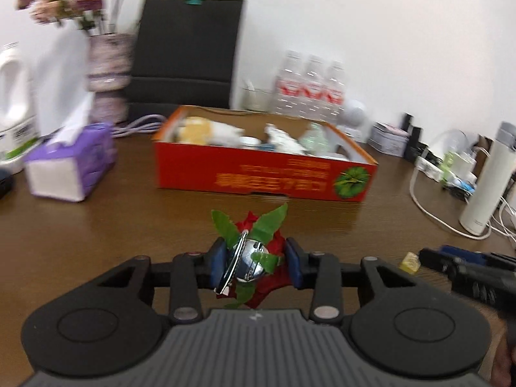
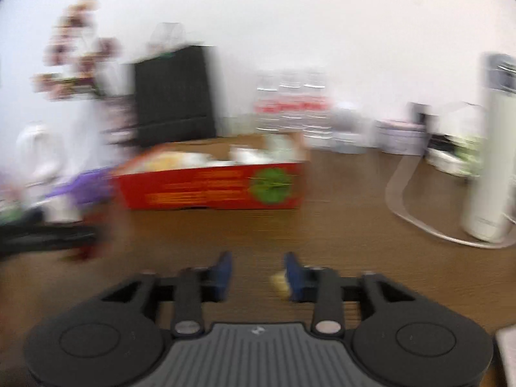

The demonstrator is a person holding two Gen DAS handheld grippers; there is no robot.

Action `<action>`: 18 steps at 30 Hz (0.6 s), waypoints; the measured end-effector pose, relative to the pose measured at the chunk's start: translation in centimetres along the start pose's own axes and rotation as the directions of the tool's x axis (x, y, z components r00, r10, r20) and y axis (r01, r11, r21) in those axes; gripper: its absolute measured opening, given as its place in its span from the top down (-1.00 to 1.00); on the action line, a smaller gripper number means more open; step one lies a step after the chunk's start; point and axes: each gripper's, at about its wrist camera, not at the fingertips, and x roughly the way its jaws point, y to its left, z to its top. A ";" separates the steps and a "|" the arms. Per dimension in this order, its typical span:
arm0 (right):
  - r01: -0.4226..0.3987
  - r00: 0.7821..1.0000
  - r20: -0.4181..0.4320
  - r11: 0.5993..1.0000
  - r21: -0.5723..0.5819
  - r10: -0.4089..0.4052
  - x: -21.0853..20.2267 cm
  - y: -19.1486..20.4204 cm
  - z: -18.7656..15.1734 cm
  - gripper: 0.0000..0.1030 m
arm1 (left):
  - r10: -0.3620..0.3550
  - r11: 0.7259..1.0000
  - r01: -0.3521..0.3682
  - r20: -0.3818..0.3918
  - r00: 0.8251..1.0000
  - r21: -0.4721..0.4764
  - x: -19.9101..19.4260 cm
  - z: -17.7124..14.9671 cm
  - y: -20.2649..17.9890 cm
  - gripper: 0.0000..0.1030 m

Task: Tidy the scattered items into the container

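Home desk: tissue pack, flower vase, water bottles.

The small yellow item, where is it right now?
In the right wrist view the small yellow item lies on the table, beside the right gripper's right finger, in front of the red box.

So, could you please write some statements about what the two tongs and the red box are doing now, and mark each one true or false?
1. The left tongs grip a red artificial flower with green leaves and a shiny metal piece. True.
2. The red box is empty. False: several items already lie in it.
3. The right tongs hold the white bottle. False: the white bottle stands apart on the table; the jaws are open, with a small yellow item beside one finger.
4. A purple tissue pack sits left of the box. True.
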 end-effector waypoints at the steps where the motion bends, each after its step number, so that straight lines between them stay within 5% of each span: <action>1: 0.023 0.999 -0.043 0.999 0.023 -0.022 0.9 -0.5 0.2 0.10 | 0.001 1.000 -0.001 0.002 1.000 -0.009 -0.3 -0.1 0.4 0.23; 4: 0.012 0.988 -0.151 1.000 -0.005 -0.012 3.3 -0.4 0.0 0.12 | -0.013 1.000 0.013 0.008 1.000 -0.019 -0.8 -0.3 0.9 0.23; 9: -0.036 0.990 -0.142 0.998 -0.057 0.027 5.0 1.2 0.3 0.04 | -0.051 0.998 0.051 0.015 0.999 -0.022 -0.6 -0.4 0.5 0.22; 11: -0.058 0.989 -0.142 0.993 -0.102 0.043 5.6 2.2 0.4 0.56 | -0.063 0.998 0.064 0.018 0.998 -0.018 -0.6 -0.6 0.3 0.23; 18: -0.032 0.991 -0.135 0.990 -0.138 0.013 4.4 3.2 0.3 0.62 | -0.070 0.997 0.071 0.049 0.996 -0.031 -1.8 -1.2 0.4 0.24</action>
